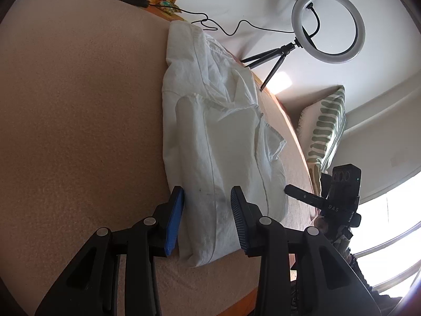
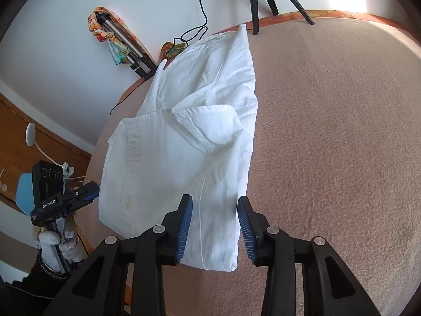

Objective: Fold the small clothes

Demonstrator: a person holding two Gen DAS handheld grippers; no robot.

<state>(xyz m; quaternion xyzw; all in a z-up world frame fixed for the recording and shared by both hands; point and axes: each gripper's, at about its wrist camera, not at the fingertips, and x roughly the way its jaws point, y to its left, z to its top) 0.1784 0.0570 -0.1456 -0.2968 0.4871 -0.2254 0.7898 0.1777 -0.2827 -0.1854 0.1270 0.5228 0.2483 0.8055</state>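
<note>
A white shirt (image 1: 210, 121) lies folded into a long strip on the beige fuzzy table cover (image 1: 79, 105). My left gripper (image 1: 207, 192) stands open over one near corner of the shirt's end, with cloth lying between its blue pads but not pinched. In the right wrist view the same shirt (image 2: 184, 144) runs away from me, and my right gripper (image 2: 215, 198) is open astride the other near corner, its pads clear of the cloth. Each view catches the other gripper at the table edge: the right gripper (image 1: 302, 196) and the left gripper (image 2: 90, 191), which a gloved hand (image 2: 61, 245) holds.
A ring light (image 1: 329, 26) on a small tripod stands past the far table edge, its cable (image 1: 223, 29) trailing along the wall. A green striped cushion (image 1: 326, 126) lies off the table's side. A folded tripod with colourful cloth (image 2: 123, 44) leans at the far corner.
</note>
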